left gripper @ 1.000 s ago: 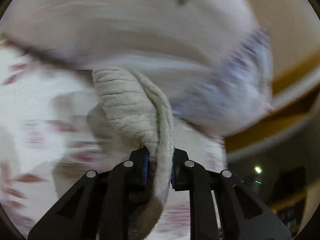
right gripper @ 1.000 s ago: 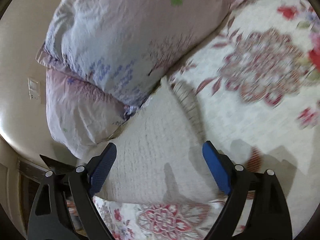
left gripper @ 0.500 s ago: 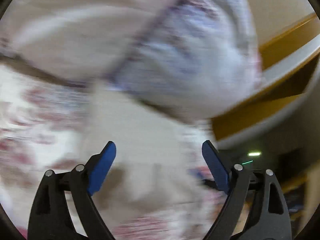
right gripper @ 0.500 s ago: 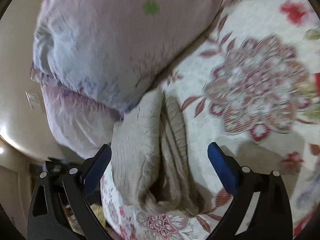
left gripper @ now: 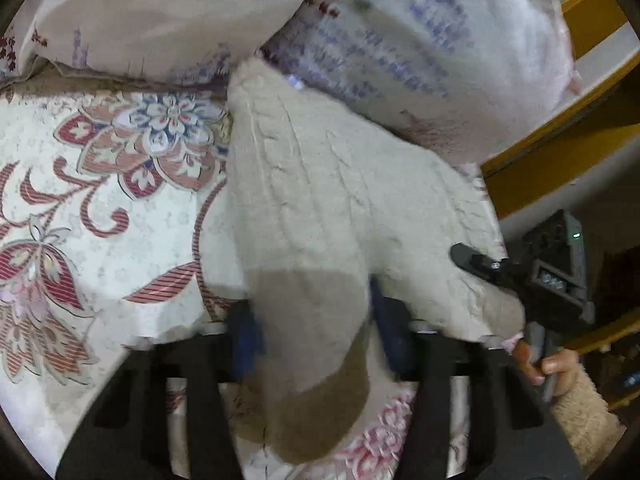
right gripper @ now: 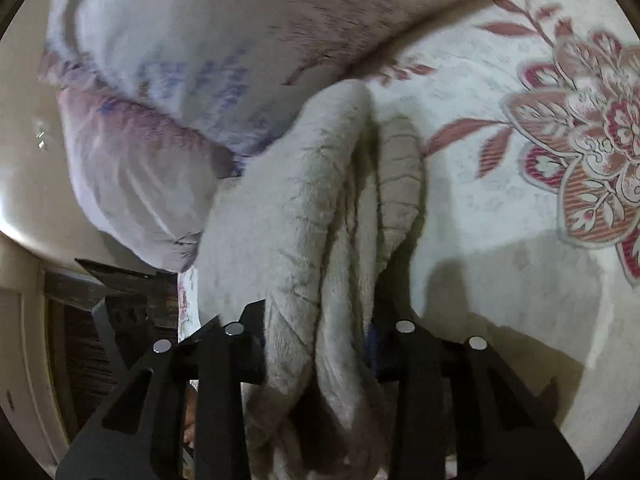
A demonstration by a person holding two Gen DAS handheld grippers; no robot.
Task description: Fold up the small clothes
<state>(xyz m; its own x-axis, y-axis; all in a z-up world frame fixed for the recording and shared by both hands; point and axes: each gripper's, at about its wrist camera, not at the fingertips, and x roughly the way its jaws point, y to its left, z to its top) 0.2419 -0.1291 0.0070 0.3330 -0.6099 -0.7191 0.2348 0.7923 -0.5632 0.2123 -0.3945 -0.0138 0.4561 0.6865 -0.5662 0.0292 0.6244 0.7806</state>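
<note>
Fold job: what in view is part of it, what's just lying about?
In the job:
- cream knit garment, bunched
- left gripper, shut on it
- right gripper, shut on it

Just there:
- pillows
- floral bedspread under the garment
- wooden bed frame

The right gripper (right gripper: 318, 344) sits at the bottom centre of the frame, its black fingers (right gripper: 416, 364) closed on a bunched fold of the cream knitted garment (right gripper: 304, 216); the knit rises from between them toward mid-frame in thick ridged folds; it lies on the floral bedspread (right gripper: 520, 208), which fills the right side with a red and pink flower at the far right; two pale pillows (right gripper: 180, 72) with purple print crowd the upper left, touching the garment's upper edge; a dark gap shows at lower left.
</note>
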